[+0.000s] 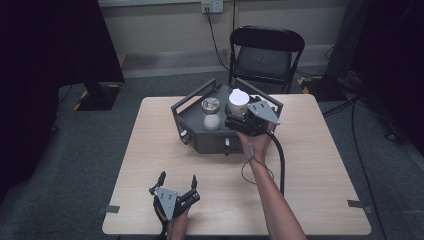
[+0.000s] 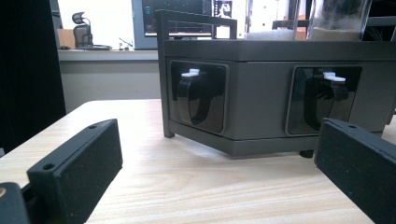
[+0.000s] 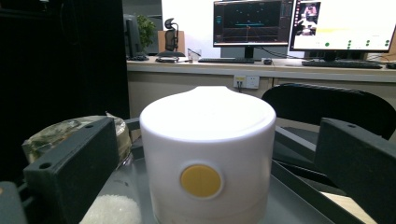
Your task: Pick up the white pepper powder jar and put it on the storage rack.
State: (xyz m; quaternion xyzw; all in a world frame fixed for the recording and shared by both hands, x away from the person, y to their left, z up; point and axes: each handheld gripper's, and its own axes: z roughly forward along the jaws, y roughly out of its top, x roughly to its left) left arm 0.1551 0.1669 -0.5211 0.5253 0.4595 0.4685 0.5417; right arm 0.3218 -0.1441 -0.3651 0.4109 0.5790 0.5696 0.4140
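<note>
At the near edge of the light wooden bench [image 1: 310,170], the person's left hand rests holding the left gripper [image 1: 177,181], its two black jaws spread wide with nothing between them, pointing toward the far side. In the left gripper view those jaws frame bare wood, and beyond them stands the front wall of a dark grey tray-like box [image 2: 261,93], where two recessed black knobs with white tabs sit side by side. In the high view this box [image 1: 200,140] sits at the middle of the bench toward its far edge, with a rail along its rim. The person's right forearm reaches up from the bottom edge to the box's right front corner, where the right gripper [image 1: 235,117] hangs over the tray. Its jaws stand wide open on either side of a white round-topped canister [image 3: 208,154] with a yellow dot on its side; the pads do not press on it. The canister stands upright in the tray's right part. Just to its left are a glass jar with a metal lid [image 1: 210,105] and a small white-filled container [image 1: 212,121]. Behind the bench stands a black folding chair [image 1: 266,55].
</note>
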